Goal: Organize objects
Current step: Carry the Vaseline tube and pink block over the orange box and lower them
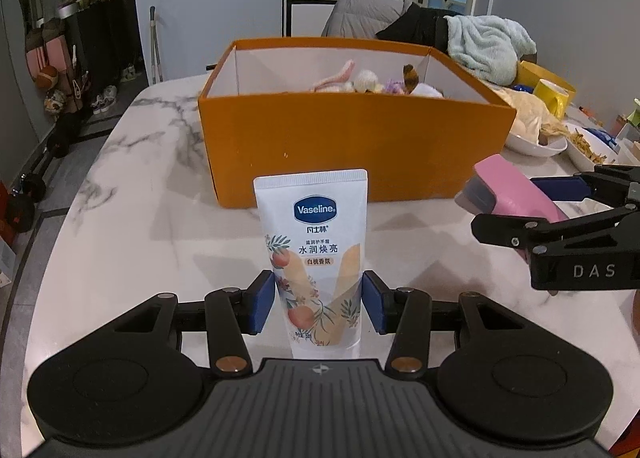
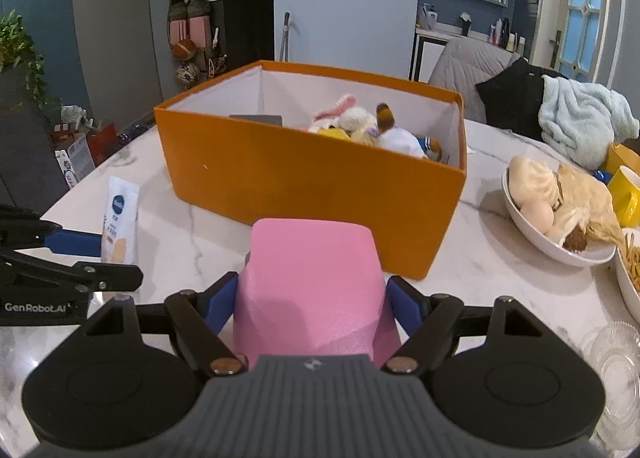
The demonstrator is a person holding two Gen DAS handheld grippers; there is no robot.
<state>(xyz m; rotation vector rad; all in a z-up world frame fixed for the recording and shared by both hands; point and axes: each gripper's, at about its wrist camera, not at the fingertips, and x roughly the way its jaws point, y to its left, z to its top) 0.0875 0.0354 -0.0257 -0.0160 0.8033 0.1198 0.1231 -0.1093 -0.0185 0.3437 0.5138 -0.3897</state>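
Note:
My left gripper (image 1: 318, 304) is shut on a white Vaseline hand cream tube (image 1: 314, 242), held upright above the marble table (image 1: 132, 226); the tube also shows in the right wrist view (image 2: 120, 218). My right gripper (image 2: 310, 302) is shut on a pink block-shaped object (image 2: 310, 282), which also shows in the left wrist view (image 1: 516, 190). An open orange box (image 1: 352, 146) stands just beyond both grippers, with several plush toys (image 2: 372, 126) inside; it also shows in the right wrist view (image 2: 304, 186).
A white bowl of food (image 2: 556, 210), a yellow mug (image 2: 628, 194) and a glass dish (image 2: 616, 362) sit to the right. A plate of fries (image 1: 588, 146) is beside them. Chairs with a black garment and a pale blue blanket (image 2: 580, 118) stand behind the table.

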